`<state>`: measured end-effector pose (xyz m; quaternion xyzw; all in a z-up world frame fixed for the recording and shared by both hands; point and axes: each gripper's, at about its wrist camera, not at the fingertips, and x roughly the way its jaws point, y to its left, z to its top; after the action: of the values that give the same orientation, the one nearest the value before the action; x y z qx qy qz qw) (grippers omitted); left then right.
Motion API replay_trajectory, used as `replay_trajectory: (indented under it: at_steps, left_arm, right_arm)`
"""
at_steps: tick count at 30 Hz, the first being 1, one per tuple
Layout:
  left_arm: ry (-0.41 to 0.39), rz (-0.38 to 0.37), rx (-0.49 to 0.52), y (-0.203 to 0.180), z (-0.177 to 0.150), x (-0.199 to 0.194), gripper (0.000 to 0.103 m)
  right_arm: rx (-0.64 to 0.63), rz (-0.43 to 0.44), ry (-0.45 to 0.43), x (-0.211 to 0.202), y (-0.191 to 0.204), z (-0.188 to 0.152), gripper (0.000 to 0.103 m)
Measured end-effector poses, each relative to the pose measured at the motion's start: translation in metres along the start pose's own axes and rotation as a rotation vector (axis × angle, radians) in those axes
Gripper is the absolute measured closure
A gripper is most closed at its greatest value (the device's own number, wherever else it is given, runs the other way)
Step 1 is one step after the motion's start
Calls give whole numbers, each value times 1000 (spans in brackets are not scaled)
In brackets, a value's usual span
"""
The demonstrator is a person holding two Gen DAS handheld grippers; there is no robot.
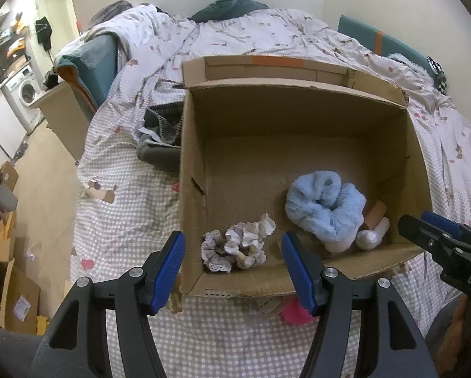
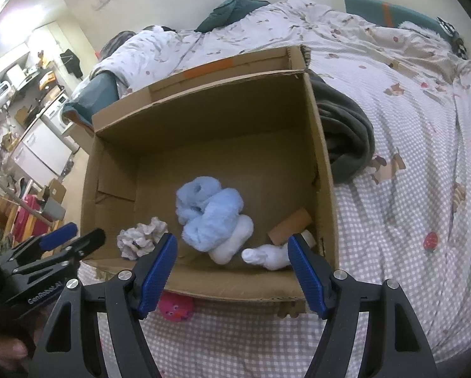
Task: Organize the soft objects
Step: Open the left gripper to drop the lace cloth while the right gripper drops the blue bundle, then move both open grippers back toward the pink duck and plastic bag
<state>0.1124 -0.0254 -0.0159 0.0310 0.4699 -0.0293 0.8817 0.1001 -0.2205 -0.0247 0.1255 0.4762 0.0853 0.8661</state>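
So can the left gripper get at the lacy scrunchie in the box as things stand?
Probably yes. The left gripper is open just above the near wall of the cardboard box, and the lacy scrunchie lies uncovered between its fingers' line, apart from the blue fluffy item.

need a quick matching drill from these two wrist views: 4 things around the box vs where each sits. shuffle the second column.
Things:
1. blue fluffy scrunchie
2. lace scrunchie
3. pink plush toy
4. dark grey blanket

Places:
A. on the bedsheet, outside the box's near wall
B. on the bed, against an outer side wall of the box
C. inside the box, middle of the floor
D. inside the box, near corner below the left tool

Pairs: 1-C, 2-D, 3-A, 4-B
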Motion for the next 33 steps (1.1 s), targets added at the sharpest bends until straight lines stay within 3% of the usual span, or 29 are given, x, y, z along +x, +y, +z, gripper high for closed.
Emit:
replay_trajectory:
  at_steps: [12, 20, 25, 29, 33]
  left_arm:
    - [-25, 12, -7, 11, -19, -22, 43]
    - [-42, 21, 43, 11, -36, -33, 43]
    - [-24, -21, -18, 26, -52, -33, 43]
    - [29, 45, -12, 27, -73, -25, 43]
    - [80, 22, -98, 35, -84, -19, 43]
  right_arm:
    - [-15, -16, -25, -18, 0, -9, 27]
    - [-24, -15, -24, -26, 1, -24, 27]
    - [4, -3, -16, -33, -3, -34, 27]
    - [52, 25, 13, -34, -4, -48, 27]
    - [100, -79, 29, -28, -3, -64, 27]
